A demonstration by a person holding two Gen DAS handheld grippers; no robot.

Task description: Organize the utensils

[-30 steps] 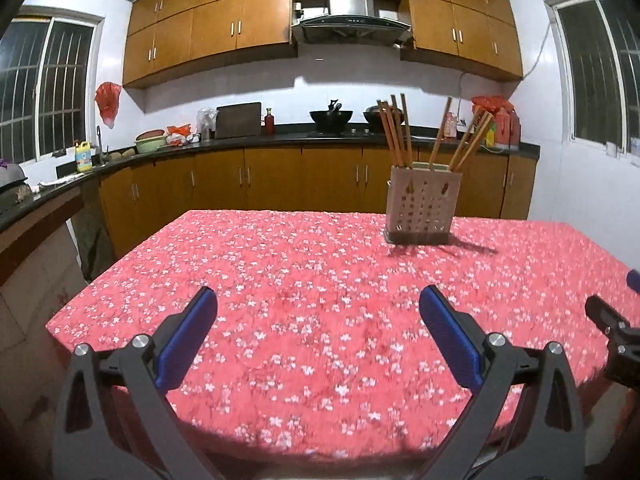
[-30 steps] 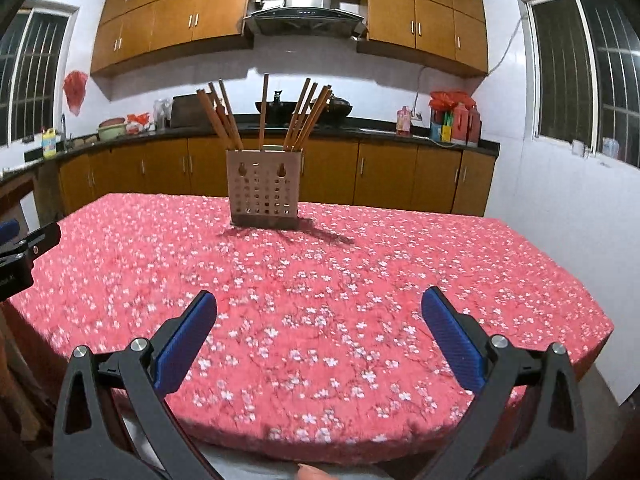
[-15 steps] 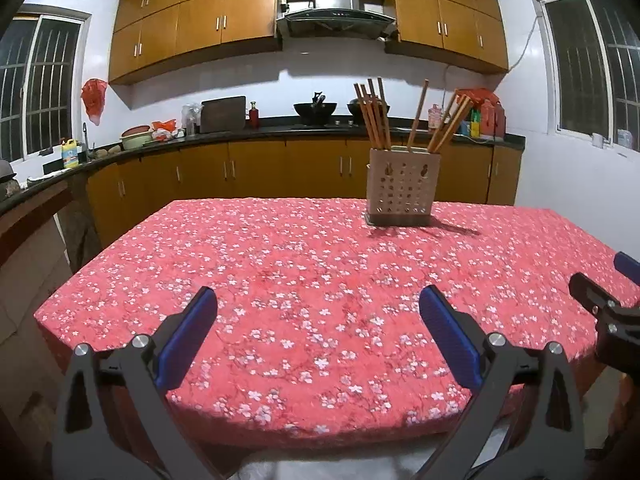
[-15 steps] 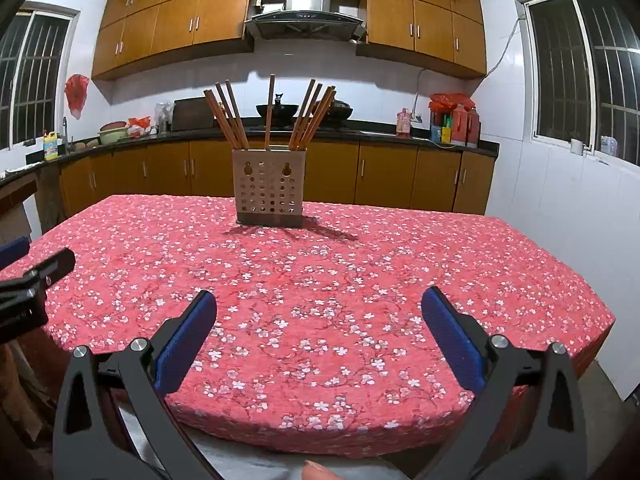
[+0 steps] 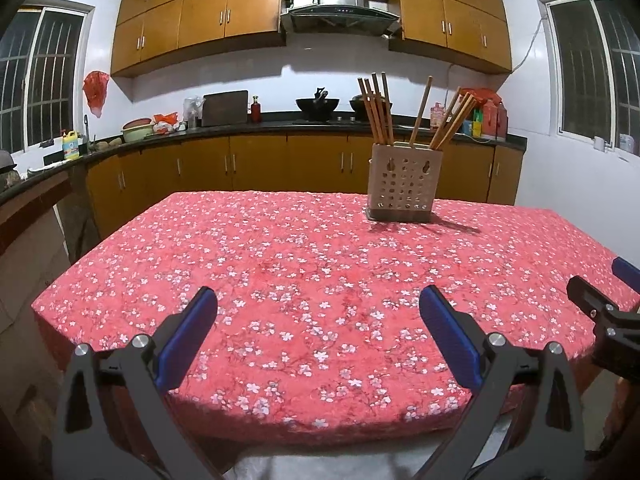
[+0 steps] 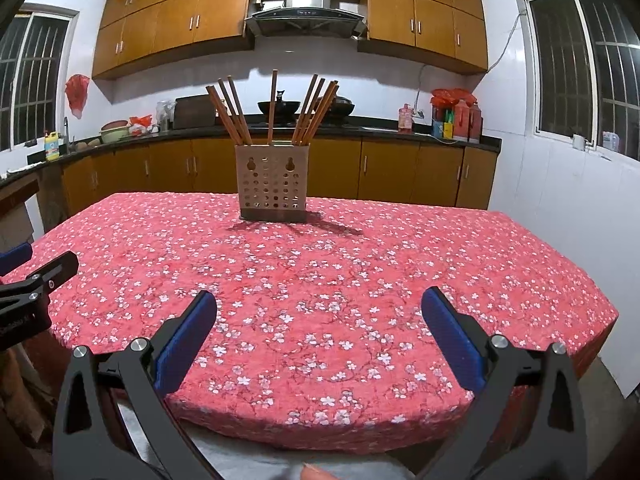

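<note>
On the far side of the red floral tablecloth (image 6: 320,280) stands the perforated holder (image 6: 273,182), chopsticks (image 6: 312,114) upright and leaning inside it. Well short of the holder, the left gripper (image 5: 318,310) and right gripper (image 6: 319,312) hover over the near edge, fingers spread wide, holding nothing.

A tan holder (image 6: 273,178) with little holes is standing upright at the far side, and brown chopsticks (image 6: 273,108) are leaning inside it.

We look from both wrist cameras, held low at the near edge of the red flower-patterned surface (image 5: 320,264), forward along blue-padded fingers (image 5: 188,336) toward the kitchen's back wall. Both views share the perforated beige holder of wooden chopsticks (image 5: 404,184) (image 6: 273,179), far beyond the fingers (image 6: 452,340).
</note>
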